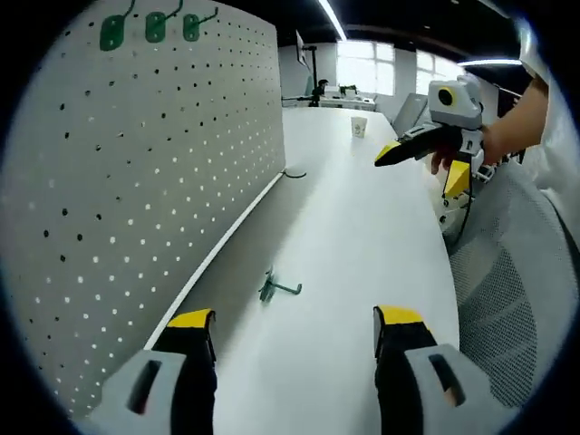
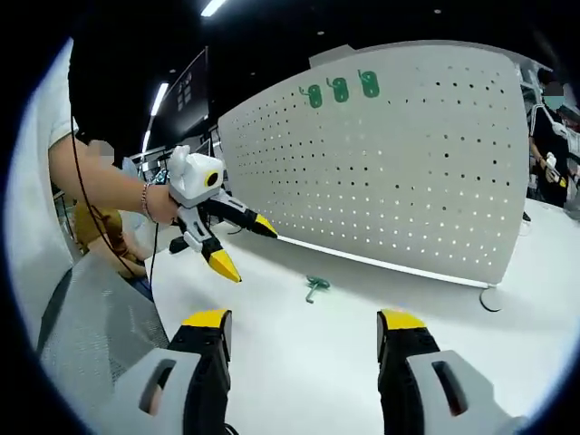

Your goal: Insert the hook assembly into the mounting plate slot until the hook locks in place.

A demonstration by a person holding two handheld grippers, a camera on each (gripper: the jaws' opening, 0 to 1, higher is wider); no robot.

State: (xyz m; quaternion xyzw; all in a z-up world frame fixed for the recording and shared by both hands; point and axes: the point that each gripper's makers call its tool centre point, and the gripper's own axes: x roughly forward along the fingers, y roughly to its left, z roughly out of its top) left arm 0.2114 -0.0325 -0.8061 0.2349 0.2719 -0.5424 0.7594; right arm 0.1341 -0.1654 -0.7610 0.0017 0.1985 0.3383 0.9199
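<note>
Yellow-tipped jaws of the left gripper (image 1: 294,331) rise from the bottom of the left gripper view, spread wide apart with nothing between them, hovering over the white table (image 1: 362,236). Just ahead of them, loose on the tabletop and near the foot of the board, lies a single green hook (image 1: 276,289), resting on its side. The white pegboard (image 1: 154,181) stands upright along the table's edge, and three more green hooks (image 1: 154,25) hang in a row near its top corner. Farther down the table sits a small paper cup (image 1: 359,127), well apart from everything else.

From the right gripper view, the right gripper (image 2: 304,331) also hangs above the table with its jaws parted and empty. The loose green hook (image 2: 316,287) lies beyond it, between the gripper and the pegboard (image 2: 390,163), touching neither. The left gripper (image 2: 246,245) comes in from the left, held in a person's hand (image 2: 161,201), jaws splayed and pointing toward the hook without reaching it. The three hung hooks (image 2: 340,89) sit high on the board.
</note>
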